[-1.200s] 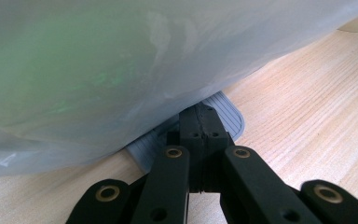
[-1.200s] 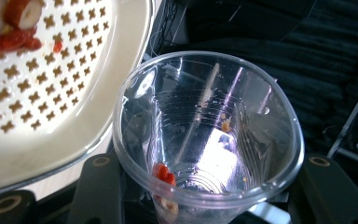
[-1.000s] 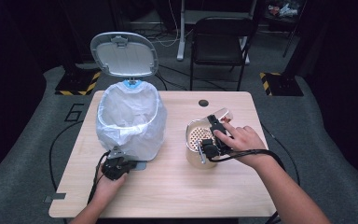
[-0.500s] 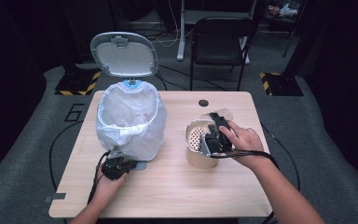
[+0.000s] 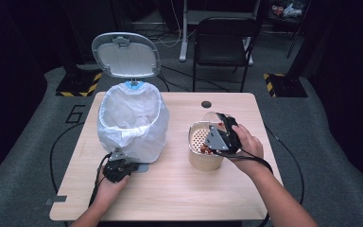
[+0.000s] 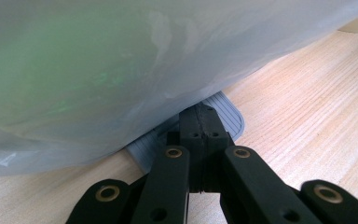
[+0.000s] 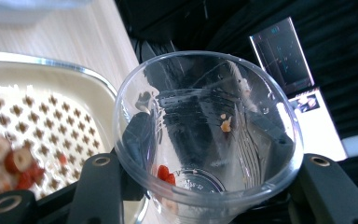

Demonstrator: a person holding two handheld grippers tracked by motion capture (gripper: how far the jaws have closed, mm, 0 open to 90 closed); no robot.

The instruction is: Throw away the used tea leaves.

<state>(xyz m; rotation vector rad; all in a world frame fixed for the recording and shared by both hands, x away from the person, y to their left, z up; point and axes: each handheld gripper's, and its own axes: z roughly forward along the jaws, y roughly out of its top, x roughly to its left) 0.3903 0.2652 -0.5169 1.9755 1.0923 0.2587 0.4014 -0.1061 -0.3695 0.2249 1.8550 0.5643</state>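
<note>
Wooden table (image 5: 170,189) seen from above. On its left part stands a grey pedal bin lined with a white plastic bag (image 5: 131,124), its grey lid (image 5: 126,55) raised. At the bin's near foot, the left gripper (image 6: 200,123) rests with jaws fully closed, tips pressing on the ribbed grey pedal (image 6: 230,116). To the right, the right gripper (image 5: 222,134) clamps a clear plastic cup (image 7: 207,135) between partly closed jaws, the cup lying sideways just above the far right rim of a cream round container with a perforated insert (image 5: 203,153). Red and white food pieces (image 7: 4,165) lie on the insert; a few red bits (image 7: 166,174) cling inside the cup.
</note>
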